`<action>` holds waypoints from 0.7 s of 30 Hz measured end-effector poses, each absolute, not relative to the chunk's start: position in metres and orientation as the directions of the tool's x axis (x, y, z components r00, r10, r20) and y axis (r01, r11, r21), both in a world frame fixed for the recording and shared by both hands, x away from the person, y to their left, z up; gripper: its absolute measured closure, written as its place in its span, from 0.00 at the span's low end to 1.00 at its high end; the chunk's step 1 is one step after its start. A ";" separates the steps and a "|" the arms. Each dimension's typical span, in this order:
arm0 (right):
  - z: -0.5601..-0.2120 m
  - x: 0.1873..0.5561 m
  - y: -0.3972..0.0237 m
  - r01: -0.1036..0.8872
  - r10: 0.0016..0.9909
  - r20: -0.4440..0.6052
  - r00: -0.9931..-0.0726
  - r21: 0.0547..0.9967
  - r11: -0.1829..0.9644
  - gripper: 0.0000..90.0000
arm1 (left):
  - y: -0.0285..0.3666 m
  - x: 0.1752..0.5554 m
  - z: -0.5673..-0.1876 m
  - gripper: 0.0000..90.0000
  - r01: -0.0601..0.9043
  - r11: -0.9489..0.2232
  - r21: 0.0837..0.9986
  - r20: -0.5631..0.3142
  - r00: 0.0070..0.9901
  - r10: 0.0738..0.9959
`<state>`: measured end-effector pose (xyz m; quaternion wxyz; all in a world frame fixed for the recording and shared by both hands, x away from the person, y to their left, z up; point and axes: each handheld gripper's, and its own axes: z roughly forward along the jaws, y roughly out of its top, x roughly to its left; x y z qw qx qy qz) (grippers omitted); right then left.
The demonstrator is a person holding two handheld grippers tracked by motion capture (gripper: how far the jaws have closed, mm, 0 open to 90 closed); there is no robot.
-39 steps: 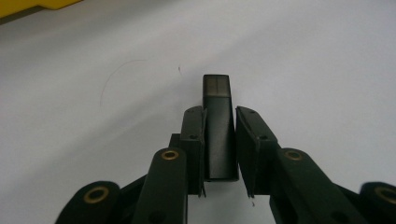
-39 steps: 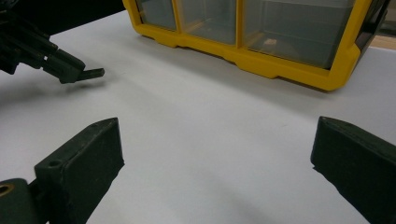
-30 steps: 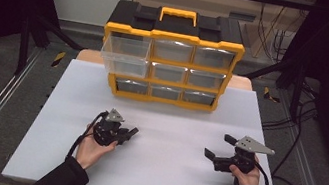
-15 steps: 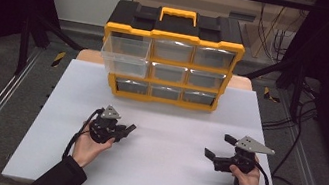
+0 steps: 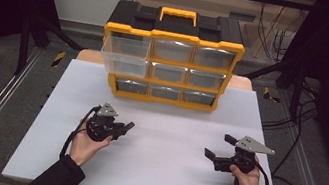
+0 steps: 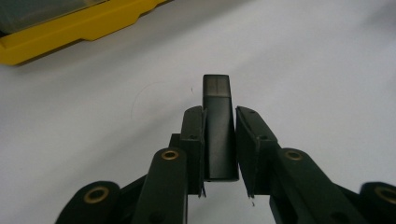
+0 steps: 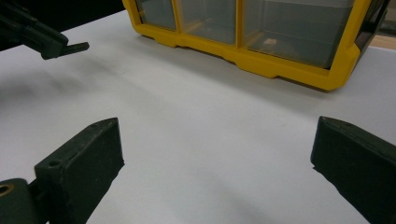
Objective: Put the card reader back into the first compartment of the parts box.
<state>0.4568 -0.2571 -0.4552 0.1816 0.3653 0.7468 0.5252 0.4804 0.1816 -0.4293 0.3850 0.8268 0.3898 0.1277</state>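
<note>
The white surface (image 5: 154, 172) lay bare across its whole near half, so the broad stretch between the left gripper (image 5: 122, 128) and the right gripper (image 5: 217, 146) was open to pass through. The only obstacle on it was the yellow-and-black drawer cabinet (image 5: 170, 58), which stood along the far edge and blocked the middle of that side. Its clear top-left drawer (image 5: 125, 55) stuck out toward the person, overhanging the surface below it. Strips of free surface ran to the left and right of the cabinet. Dark frame posts (image 5: 28, 29) stood beyond the surface's far corners.
</note>
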 end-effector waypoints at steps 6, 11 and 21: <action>-0.455 0.457 -0.257 0.358 0.737 0.114 -0.666 0.916 0.182 0.03 | 0.185 0.481 -0.426 0.81 0.546 -0.391 0.741 -0.092 0.659 0.746; -0.455 0.457 -0.257 0.358 0.737 0.114 -0.666 0.916 0.182 0.03 | 0.189 0.481 -0.423 0.81 0.546 -0.381 0.746 -0.097 0.656 0.749; -0.455 0.457 -0.257 0.359 0.737 0.115 -0.666 0.916 0.182 0.03 | 0.198 0.481 -0.415 0.81 0.541 -0.353 0.763 -0.104 0.642 0.759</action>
